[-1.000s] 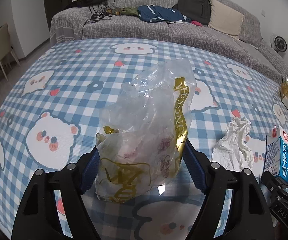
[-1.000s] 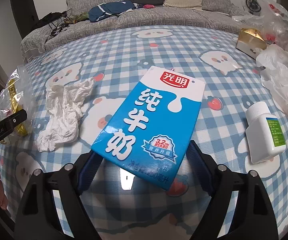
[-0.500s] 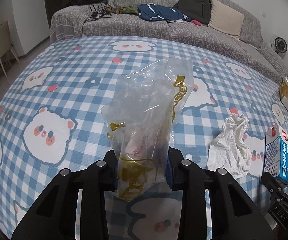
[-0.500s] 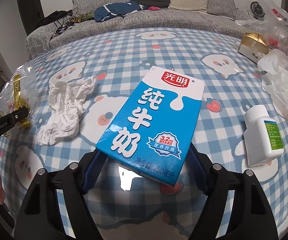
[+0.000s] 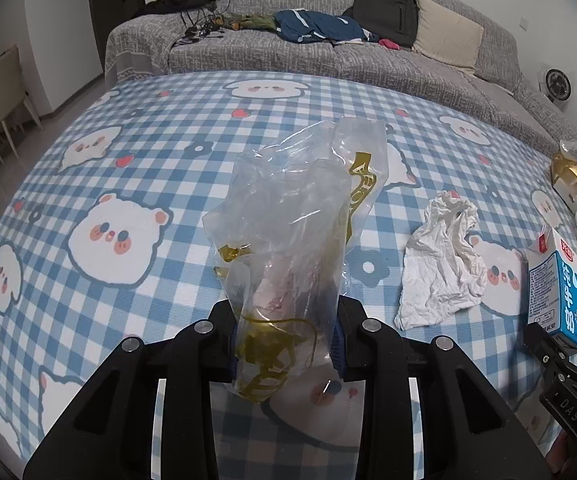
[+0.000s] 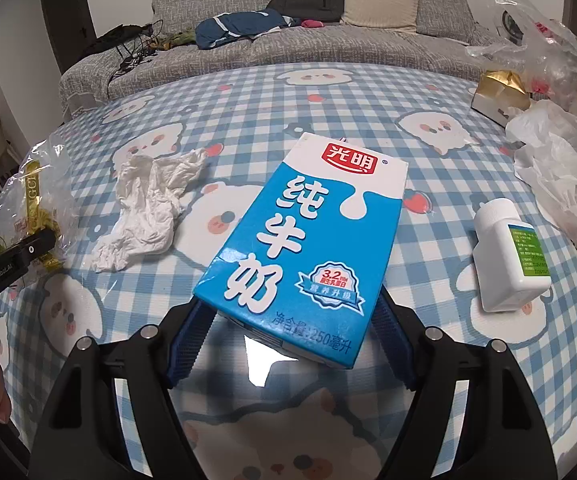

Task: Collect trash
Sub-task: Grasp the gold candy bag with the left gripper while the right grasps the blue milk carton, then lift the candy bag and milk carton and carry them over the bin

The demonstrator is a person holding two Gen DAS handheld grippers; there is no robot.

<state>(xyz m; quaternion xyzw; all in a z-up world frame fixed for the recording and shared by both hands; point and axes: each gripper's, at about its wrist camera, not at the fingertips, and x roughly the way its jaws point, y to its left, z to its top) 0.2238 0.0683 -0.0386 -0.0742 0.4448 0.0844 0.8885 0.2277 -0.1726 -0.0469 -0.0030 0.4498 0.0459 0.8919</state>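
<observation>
A: What do we have in our left gripper?

B: It is clamped on the lower end of the clear bag, which stands up between the blue pads over the checked cloth.

A: And our right gripper?

B: Its jaws sit on either side of the milk carton. They look closed against the carton's near end, which is raised off the cloth.

A: What else is in view?

B: From the right wrist, we see the crumpled tissue lying at ten o'clock from the carton, and the white bottle on its side at three o'clock. More plastic is heaped at two o'clock, near a gold box.
</observation>
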